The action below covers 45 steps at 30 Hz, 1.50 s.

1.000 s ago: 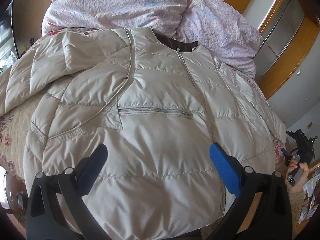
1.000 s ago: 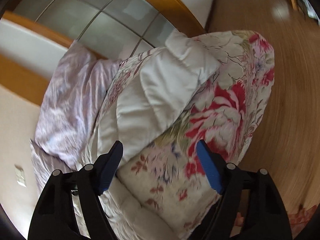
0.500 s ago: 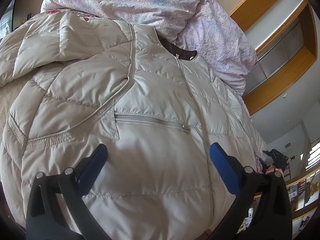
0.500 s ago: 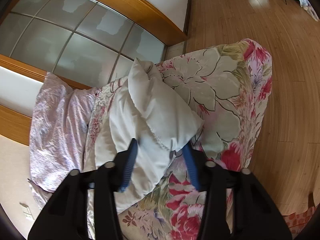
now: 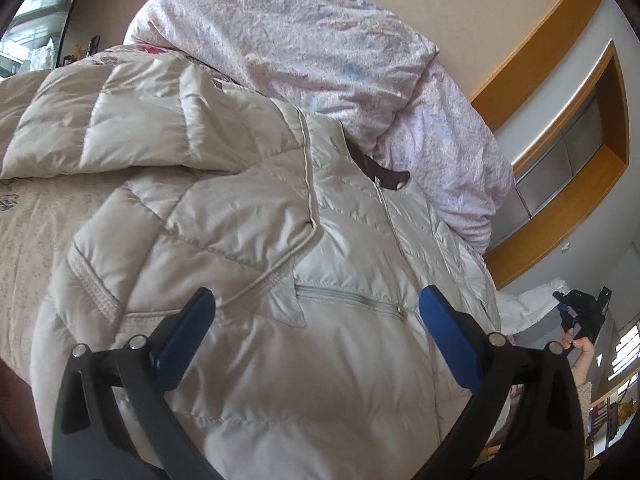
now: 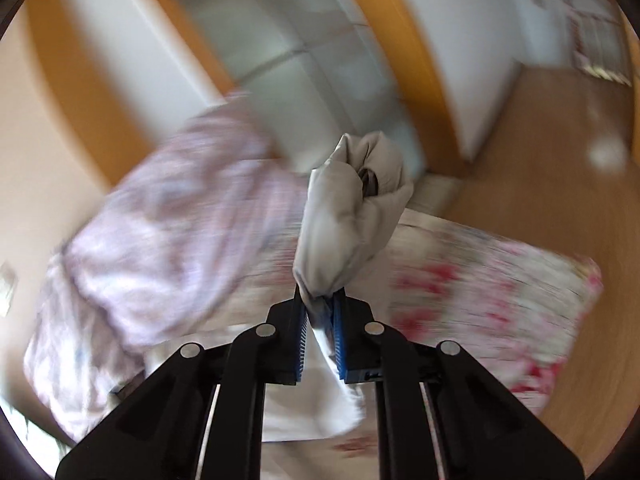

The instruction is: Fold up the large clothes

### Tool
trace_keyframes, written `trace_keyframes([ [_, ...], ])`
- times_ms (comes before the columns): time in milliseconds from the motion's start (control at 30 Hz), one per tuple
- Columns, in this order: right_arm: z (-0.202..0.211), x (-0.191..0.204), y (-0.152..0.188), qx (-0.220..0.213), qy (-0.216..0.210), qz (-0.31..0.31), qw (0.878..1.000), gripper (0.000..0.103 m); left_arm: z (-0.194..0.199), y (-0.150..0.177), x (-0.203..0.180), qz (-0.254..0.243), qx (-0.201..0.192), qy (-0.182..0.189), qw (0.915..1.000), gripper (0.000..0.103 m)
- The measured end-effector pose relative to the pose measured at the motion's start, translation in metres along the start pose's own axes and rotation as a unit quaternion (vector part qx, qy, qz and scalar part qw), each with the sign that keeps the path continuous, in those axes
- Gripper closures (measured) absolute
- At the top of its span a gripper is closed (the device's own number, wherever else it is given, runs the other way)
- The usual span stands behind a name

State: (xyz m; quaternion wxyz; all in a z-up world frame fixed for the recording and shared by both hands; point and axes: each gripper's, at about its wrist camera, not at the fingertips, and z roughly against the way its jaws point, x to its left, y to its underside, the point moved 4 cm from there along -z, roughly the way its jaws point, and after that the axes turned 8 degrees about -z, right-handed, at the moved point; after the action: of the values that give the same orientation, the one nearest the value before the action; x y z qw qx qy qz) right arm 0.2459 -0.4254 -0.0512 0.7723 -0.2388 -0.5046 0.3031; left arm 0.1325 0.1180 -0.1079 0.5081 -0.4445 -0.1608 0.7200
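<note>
Both jaws of right gripper (image 6: 320,316) pinch raised jacket sleeve (image 6: 352,216).

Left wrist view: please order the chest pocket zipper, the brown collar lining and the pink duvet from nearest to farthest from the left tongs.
1. Chest pocket zipper: just ahead of the open left tongs, between the fingers.
2. Brown collar lining: farther up the beige jacket, at its neck.
3. Pink duvet: farthest, bunched behind the collar, against the wall.
</note>
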Motion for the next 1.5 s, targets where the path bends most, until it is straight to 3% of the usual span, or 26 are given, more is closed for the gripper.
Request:
trace_keyframes([
  [100,0.008,0.079,0.025,0.027,-0.081,0.065,0.994,0.091,0.018,-0.004,0.013,0.009,-0.044,-0.007,0.999,0.002],
  [267,0.02,0.183,0.081,0.072,-0.189,0.144,0.969,0.091,0.033,-0.011,0.043,0.066,-0.038,0.004,0.9971,0.002],
  [467,0.005,0.258,0.159,0.151,-0.24,0.188,0.94,0.091,0.055,-0.01,0.077,0.1,-0.068,-0.025,0.9923,0.002],
  [567,-0.012,0.281,0.216,0.189,-0.231,0.226,0.927,0.091,0.065,-0.009,0.091,0.105,-0.078,-0.042,0.9905,0.002],
  [700,-0.042,0.287,0.292,0.226,-0.175,0.302,0.909,0.091,0.074,-0.008,0.108,0.113,-0.085,-0.061,0.988,0.002],
  [867,-0.069,0.265,0.373,0.254,-0.078,0.448,0.854,0.087,0.082,-0.008,0.121,0.118,-0.091,-0.073,0.9861,0.002],
  [900,-0.066,0.262,0.381,0.245,-0.068,0.479,0.84,0.083,0.083,-0.009,0.124,0.119,-0.092,-0.074,0.9858,0.002],
  [933,-0.058,0.261,0.388,0.232,-0.067,0.51,0.826,0.067,0.083,-0.01,0.126,0.121,-0.094,-0.075,0.9854,0.002],
  [1000,-0.038,0.262,0.39,0.221,-0.088,0.532,0.813,0.05,0.083,-0.012,0.134,0.131,-0.095,-0.073,0.9841,0.002],
  [1067,-0.023,0.265,0.38,0.238,-0.131,0.508,0.817,0.048,0.084,-0.013,0.14,0.142,-0.097,-0.07,0.9826,0.002],
  [1133,-0.017,0.267,0.36,0.234,-0.154,0.463,0.841,0.048,0.083,-0.014,0.148,0.156,-0.097,-0.07,0.9805,0.002],
  [1200,-0.024,0.265,0.33,0.204,-0.143,0.413,0.876,0.048,0.083,-0.014,0.156,0.174,-0.096,-0.07,0.9775,0.002],
  [1267,-0.043,0.26,0.309,0.183,-0.106,0.379,0.901,0.049,0.084,-0.013,0.164,0.19,-0.097,-0.071,0.9744,0.002],
  [1300,-0.051,0.258,0.305,0.182,-0.093,0.369,0.907,0.049,0.085,-0.013,0.168,0.195,-0.099,-0.075,0.9729,0.002],
  [1333,-0.061,0.257,0.304,0.187,-0.082,0.361,0.91,0.049,0.086,-0.013,0.171,0.198,-0.102,-0.081,0.9714,0.002],
  [1400,-0.075,0.259,0.316,0.205,-0.069,0.366,0.905,0.049,0.088,-0.013,0.176,0.204,-0.106,-0.091,0.9689,0.002],
  [1500,-0.087,0.265,0.357,0.221,-0.039,0.425,0.877,0.049,0.09,-0.015,0.182,0.213,-0.11,-0.099,0.9658,0.002],
])
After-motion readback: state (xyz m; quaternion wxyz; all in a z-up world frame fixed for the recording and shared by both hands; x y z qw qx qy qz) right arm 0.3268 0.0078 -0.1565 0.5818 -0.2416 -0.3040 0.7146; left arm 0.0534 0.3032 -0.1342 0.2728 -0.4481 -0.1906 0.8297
